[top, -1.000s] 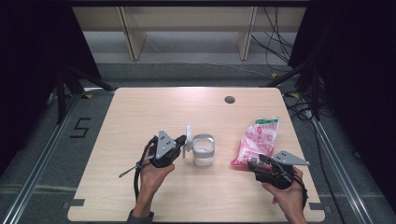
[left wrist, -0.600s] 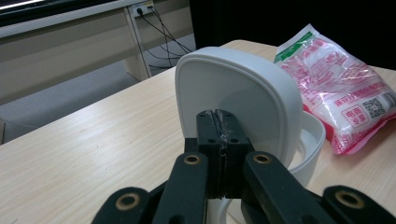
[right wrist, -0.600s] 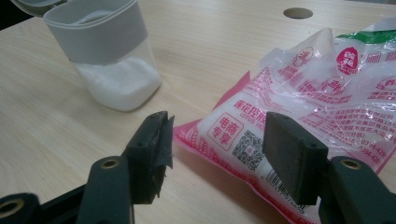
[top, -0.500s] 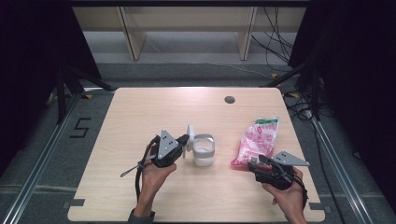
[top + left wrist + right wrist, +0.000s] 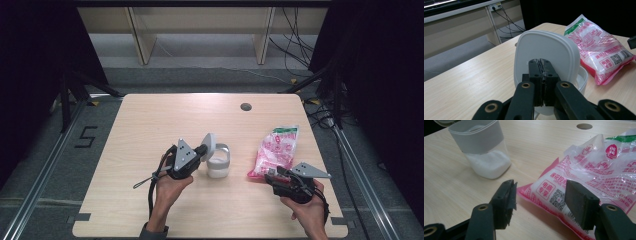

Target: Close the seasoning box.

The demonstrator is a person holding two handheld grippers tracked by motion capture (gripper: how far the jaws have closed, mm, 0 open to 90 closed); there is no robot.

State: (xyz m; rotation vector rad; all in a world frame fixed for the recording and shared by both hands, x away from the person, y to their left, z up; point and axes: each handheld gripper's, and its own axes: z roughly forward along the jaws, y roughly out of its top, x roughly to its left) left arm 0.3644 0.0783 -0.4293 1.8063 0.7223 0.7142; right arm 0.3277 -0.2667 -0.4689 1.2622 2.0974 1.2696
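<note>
**Count on the table**

One jar (image 5: 218, 165) with white powder inside, one white lid (image 5: 544, 53), one pink bag (image 5: 276, 150). Two grippers: left gripper (image 5: 199, 154), right gripper (image 5: 539, 200). Two hands hold them, one each. One round hole (image 5: 245, 106) in the one table (image 5: 150, 125)

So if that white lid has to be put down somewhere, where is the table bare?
The table is bare across the far half, from the container back to the round hole, and along the left edge. It is crowded near the front: the lid is pinched in the left gripper, and the pink bag lies by the right gripper.
</note>
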